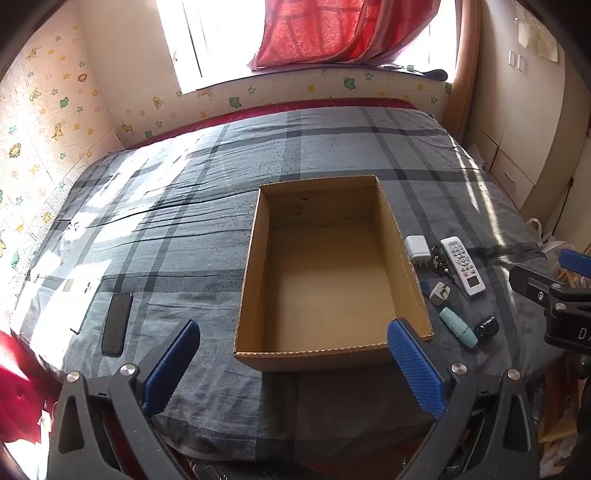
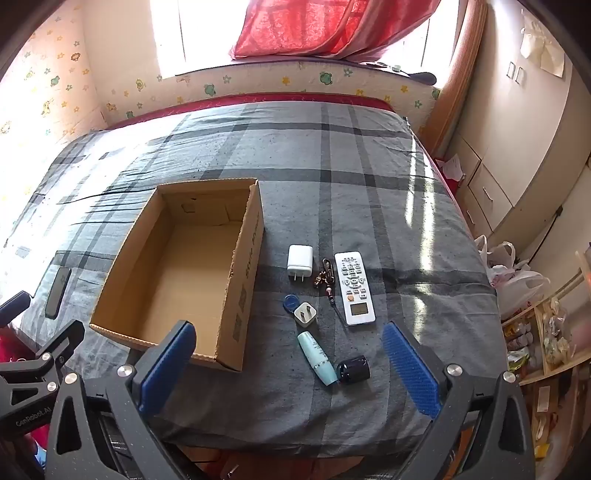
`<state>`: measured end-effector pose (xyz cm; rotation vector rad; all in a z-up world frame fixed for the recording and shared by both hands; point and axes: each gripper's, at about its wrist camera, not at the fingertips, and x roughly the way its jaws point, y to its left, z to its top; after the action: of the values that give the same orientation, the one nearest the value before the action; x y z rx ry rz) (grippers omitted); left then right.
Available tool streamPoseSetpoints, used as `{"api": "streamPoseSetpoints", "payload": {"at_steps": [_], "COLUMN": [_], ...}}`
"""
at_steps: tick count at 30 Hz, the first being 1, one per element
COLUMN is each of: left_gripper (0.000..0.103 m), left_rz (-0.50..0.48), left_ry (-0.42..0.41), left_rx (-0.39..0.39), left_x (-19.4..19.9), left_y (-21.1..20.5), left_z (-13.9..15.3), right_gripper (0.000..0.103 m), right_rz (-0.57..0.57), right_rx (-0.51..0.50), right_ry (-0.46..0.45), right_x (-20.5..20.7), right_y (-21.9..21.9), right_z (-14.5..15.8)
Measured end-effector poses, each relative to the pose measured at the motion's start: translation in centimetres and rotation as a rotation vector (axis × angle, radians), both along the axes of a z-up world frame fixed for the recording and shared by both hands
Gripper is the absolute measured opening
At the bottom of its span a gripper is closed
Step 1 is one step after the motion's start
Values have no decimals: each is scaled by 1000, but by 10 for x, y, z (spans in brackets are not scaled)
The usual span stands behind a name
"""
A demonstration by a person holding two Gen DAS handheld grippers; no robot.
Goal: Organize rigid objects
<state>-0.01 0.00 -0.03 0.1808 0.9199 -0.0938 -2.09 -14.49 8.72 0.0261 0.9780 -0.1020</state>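
Note:
An open cardboard box [image 1: 406, 258] [image 2: 243, 266] lies on the bed with nothing inside. To its right lie a white charger [image 2: 300, 261], a keychain [image 2: 327, 277], a white remote [image 2: 354, 288], a blue cap [image 2: 290, 301], a small white plug [image 2: 306, 313], a light-blue tube [image 2: 317, 356] and a dark round jar [image 2: 353, 368]. My left gripper [image 1: 295, 336] hangs open over the box's near edge, holding nothing. My right gripper [image 2: 290, 341] stands open above the near objects, its fingers apart from them. The same remote [image 1: 462, 269] and tube [image 1: 458, 326] show in the left wrist view.
A black phone [image 1: 117, 324] [image 2: 58, 287] lies on the grey plaid bedcover [image 1: 184, 221] left of the box. Cabinets [image 2: 517, 147] and a shelf with bags [image 2: 517, 280] stand right of the bed. A red curtain [image 1: 325, 33] hangs at the window behind.

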Motion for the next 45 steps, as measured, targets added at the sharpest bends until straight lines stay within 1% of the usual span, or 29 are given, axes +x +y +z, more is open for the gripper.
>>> {"api": "streamPoseSetpoints", "payload": {"at_steps": [4,9,10,31,45], "left_gripper": [103,103,103,103,103], "left_rz": [-4,-9,-9,-23,-25], "left_ry": [15,10,8,16,-6], "left_rx": [-6,-7,-8,-15,-12], "left_x": [1,2,2,2,2], "left_y": [0,-1,-1,-7,-7], "left_z": [0,3,3,0,-1], "right_gripper": [103,103,103,103,103], "right_rz": [-1,-4,-2,0,-4], "right_rx": [4,7,7,9,11], "right_ry": [8,1,-2,0,-29], "right_x": [0,-1,-2,0,-1], "right_y": [0,-2,-3,-5,-11], "right_z": [0,1,4,1,2]}}
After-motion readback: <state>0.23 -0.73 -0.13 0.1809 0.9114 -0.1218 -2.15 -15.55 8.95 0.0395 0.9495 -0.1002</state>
